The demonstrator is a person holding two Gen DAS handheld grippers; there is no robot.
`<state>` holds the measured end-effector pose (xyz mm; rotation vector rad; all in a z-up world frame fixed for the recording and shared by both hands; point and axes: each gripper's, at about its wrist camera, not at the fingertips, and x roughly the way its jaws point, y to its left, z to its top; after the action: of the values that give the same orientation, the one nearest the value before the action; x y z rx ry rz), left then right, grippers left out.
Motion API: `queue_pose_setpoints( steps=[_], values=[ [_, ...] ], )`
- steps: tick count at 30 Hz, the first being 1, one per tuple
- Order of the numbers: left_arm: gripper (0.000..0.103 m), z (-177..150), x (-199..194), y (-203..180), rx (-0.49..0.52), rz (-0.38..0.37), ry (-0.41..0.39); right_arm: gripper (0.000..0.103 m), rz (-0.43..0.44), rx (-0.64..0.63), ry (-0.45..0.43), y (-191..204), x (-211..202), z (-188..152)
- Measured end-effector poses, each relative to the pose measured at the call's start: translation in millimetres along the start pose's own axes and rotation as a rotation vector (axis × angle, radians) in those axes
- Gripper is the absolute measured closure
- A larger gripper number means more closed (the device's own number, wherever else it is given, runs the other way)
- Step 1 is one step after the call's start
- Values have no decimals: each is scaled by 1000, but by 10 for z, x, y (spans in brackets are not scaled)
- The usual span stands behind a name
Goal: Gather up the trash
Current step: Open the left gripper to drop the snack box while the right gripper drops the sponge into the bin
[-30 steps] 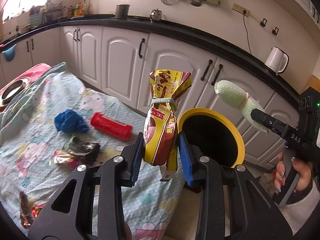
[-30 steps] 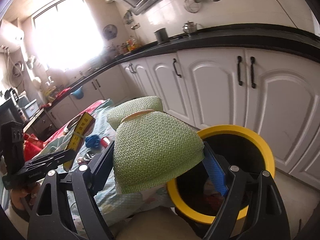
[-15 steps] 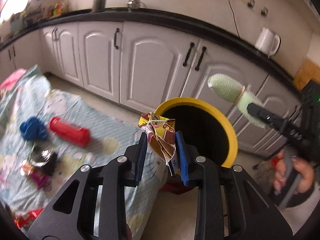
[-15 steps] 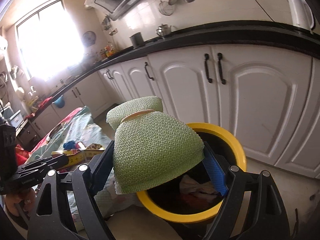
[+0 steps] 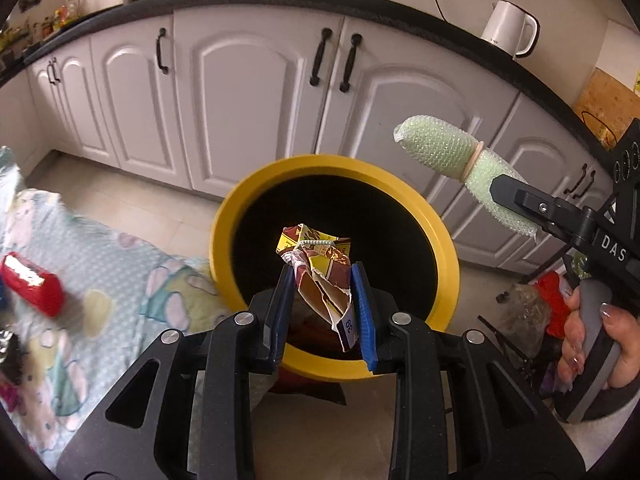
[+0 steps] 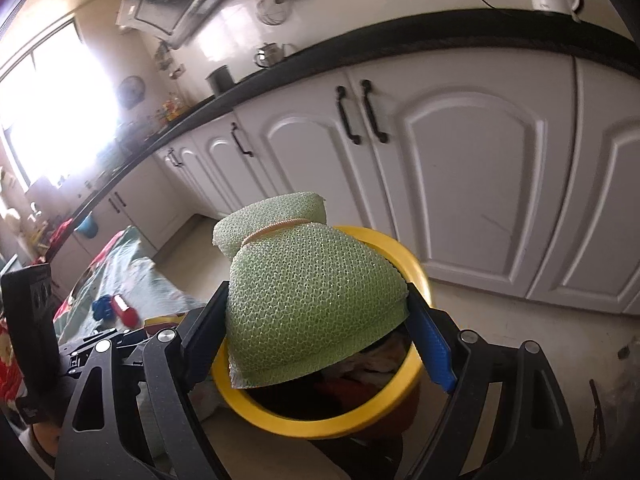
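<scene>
My left gripper is shut on a crumpled yellow and brown snack wrapper and holds it over the mouth of the yellow-rimmed trash bin. My right gripper is shut on a roll of green foam netting bound by a rubber band, over the same bin. In the left wrist view the netting and right gripper sit to the right of the bin, held by a hand.
A table with a pale patterned cloth lies left of the bin, with a red item on it. White cabinets stand behind. Red and dark clutter sits on the floor at right.
My left gripper has swung from the table to over the bin, tipping the wrapper downward. My right gripper has moved closer above the bin with the netting.
</scene>
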<state>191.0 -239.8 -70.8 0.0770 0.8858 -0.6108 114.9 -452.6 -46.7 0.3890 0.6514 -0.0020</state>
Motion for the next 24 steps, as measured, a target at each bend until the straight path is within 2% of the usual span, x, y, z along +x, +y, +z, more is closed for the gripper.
queue_pose_setpoints(
  steps=[18, 20, 22, 24],
  values=[
    [80, -161, 296, 11, -13, -34, 72, 20, -32, -19, 85, -56, 322, -78],
    [75, -179, 281, 7, -10, -30, 68, 18, -23, -14, 86, -43, 329, -63],
    [60, -203, 272, 16, -11, -22, 70, 15, -28, -10, 84, -39, 333, -48],
    [56, -219, 243, 35, -16, -21, 67, 14, -29, -1, 80, -55, 324, -44]
  ],
)
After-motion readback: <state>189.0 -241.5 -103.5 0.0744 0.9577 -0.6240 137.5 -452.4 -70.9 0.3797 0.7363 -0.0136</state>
